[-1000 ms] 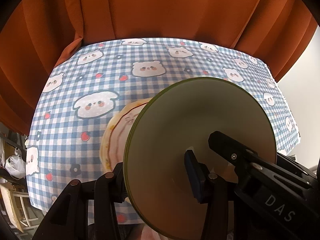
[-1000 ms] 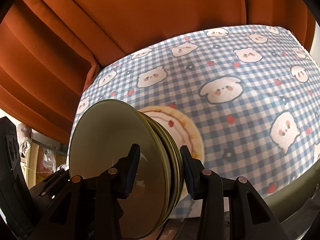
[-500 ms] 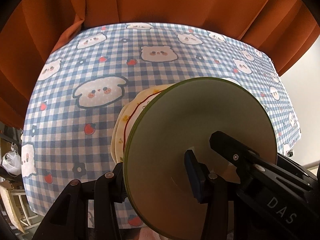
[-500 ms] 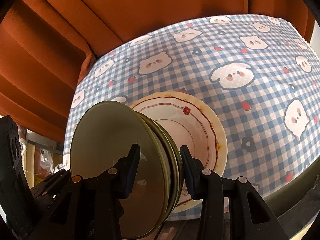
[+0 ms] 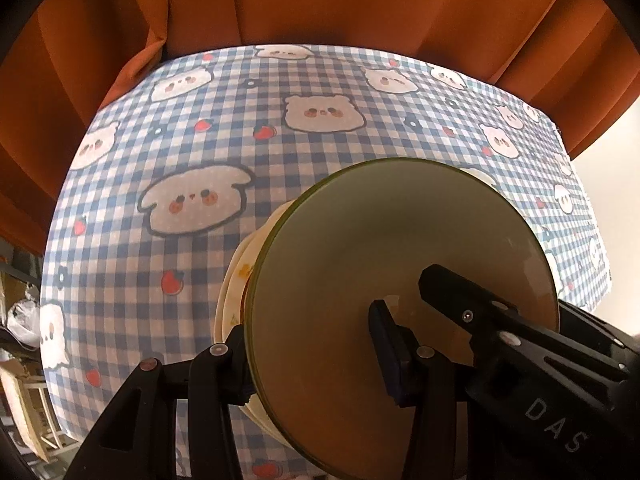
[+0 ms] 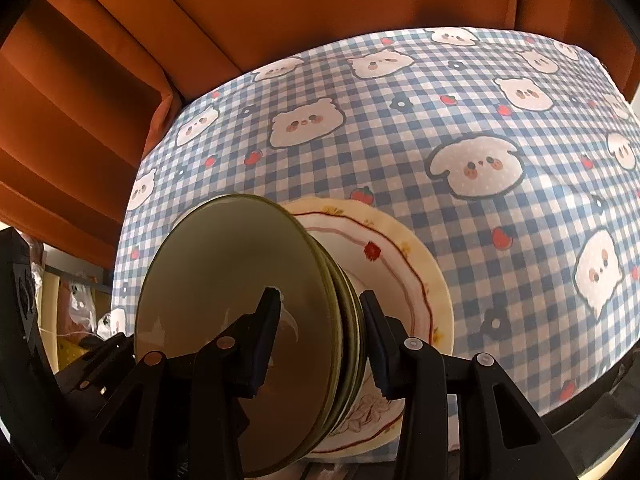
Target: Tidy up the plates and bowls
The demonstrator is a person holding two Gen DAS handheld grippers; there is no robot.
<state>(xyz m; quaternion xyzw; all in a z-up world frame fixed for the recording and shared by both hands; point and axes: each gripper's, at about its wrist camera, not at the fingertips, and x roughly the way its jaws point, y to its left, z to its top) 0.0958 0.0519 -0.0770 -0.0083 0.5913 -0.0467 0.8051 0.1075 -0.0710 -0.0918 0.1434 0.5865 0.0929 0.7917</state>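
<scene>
Over the near edge of the checked worktop (image 6: 460,128), both tongs are clamped on one stack of green bowls (image 6: 240,312), carried on edge with the open mouth turned sideways. Right tongs (image 6: 320,332) pinch across the nested rims, one finger inside the top bowl, the other against the outer wall; left tongs (image 5: 310,346) grip the same stack from the other side, one finger inside, one behind the rim. Just behind the bowls sits a cream plate (image 6: 400,264) with a red line and flower sprigs, and whether it lies flat on the cloth or leans on the stack is hard to call. Now the risks. Glazed, nested bowls held on edge like this could slide apart if either grip eases, and the inner ones may slip out toward the floor. Two tools on one load is touchy too: pull unevenly and the stack twists or a rim chips. Set it down tilted and it could clip the plate's edge, or nudge it off the near side, which hangs close to the drop.
</scene>
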